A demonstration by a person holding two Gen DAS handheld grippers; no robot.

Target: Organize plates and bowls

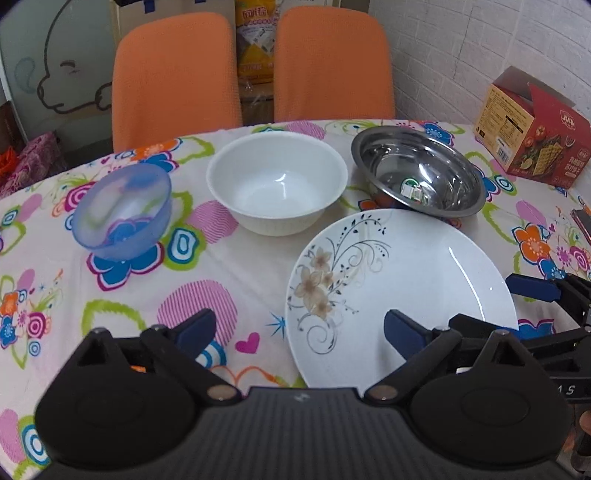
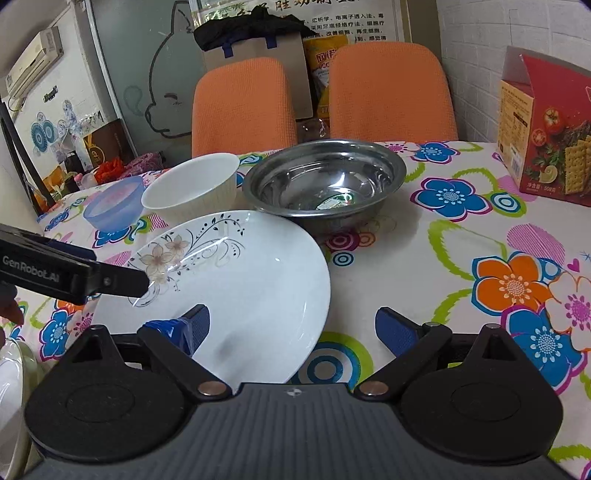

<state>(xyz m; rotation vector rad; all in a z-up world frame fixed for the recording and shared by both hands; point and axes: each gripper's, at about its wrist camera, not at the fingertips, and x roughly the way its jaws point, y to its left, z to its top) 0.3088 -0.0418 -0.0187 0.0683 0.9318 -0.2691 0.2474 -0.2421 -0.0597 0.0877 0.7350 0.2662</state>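
Across the middle of both frames, nothing stacked yet: blue bowl [image 1: 123,210], white bowl [image 1: 277,182], steel bowl [image 1: 417,170] side by side, floral plate [image 1: 400,295] lower centre, left gripper [image 1: 299,328] and right gripper [image 2: 291,325] jaws apart, empty.

"GenRobot.AI" stands in pale letters on the black body of the left gripper [image 2: 142,284], seen from the right wrist view. In the left wrist view, the letters "A S" show at the frame's right edge on the black body of the right gripper [image 1: 532,290].

The red cracker box [image 2: 550,133] carries Chinese print near its lower edge with what looks like "508", though it is small and soft. A round logo sits on the same box [image 1: 535,144], too blurred to read.

The wall poster [image 2: 332,18] bears rows of Chinese characters. The yellow bag [image 1: 255,40] shows large Chinese characters on a red band.
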